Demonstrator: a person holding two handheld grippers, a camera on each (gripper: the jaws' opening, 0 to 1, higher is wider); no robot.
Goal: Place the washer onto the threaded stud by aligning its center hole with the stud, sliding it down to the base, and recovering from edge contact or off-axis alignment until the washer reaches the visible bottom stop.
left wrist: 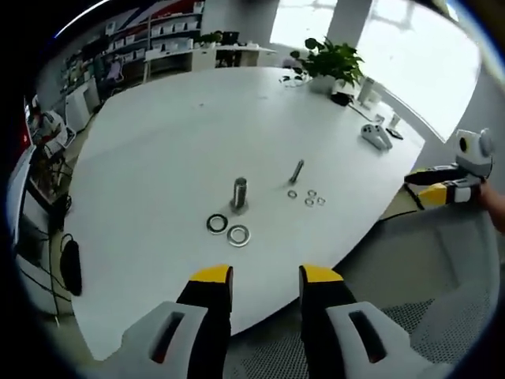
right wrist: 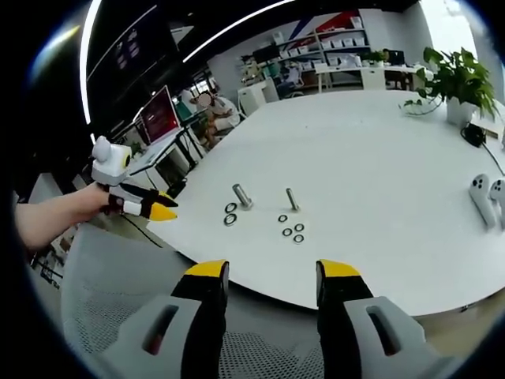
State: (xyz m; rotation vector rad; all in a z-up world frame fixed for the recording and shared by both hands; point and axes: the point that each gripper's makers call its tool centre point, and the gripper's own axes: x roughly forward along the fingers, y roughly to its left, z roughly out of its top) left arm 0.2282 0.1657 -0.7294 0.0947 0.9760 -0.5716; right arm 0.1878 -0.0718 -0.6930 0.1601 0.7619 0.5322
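Observation:
A thick threaded stud [left wrist: 239, 193] stands upright on the white table [left wrist: 158, 158]. Two large washers [left wrist: 217, 223] [left wrist: 238, 235] lie flat just in front of it. My left gripper [left wrist: 266, 276] hangs open off the table's near edge, nothing between its jaws. In the right gripper view the stud [right wrist: 241, 196] and the same two washers [right wrist: 230, 214] lie at mid-left. My right gripper [right wrist: 272, 272] is open and empty, short of the table edge. Each gripper shows in the other's view: the right gripper [left wrist: 446, 189] and the left gripper [right wrist: 142, 205], held by a hand [right wrist: 47, 217].
A thin bolt [left wrist: 297, 170] [right wrist: 292, 199] lies right of the stud, with several small washers [left wrist: 309, 197] [right wrist: 292, 229] beside it. White controllers [left wrist: 377, 136] [right wrist: 485, 197] and a potted plant [left wrist: 331, 63] sit farther back. A mesh chair [right wrist: 118, 292] is below the jaws.

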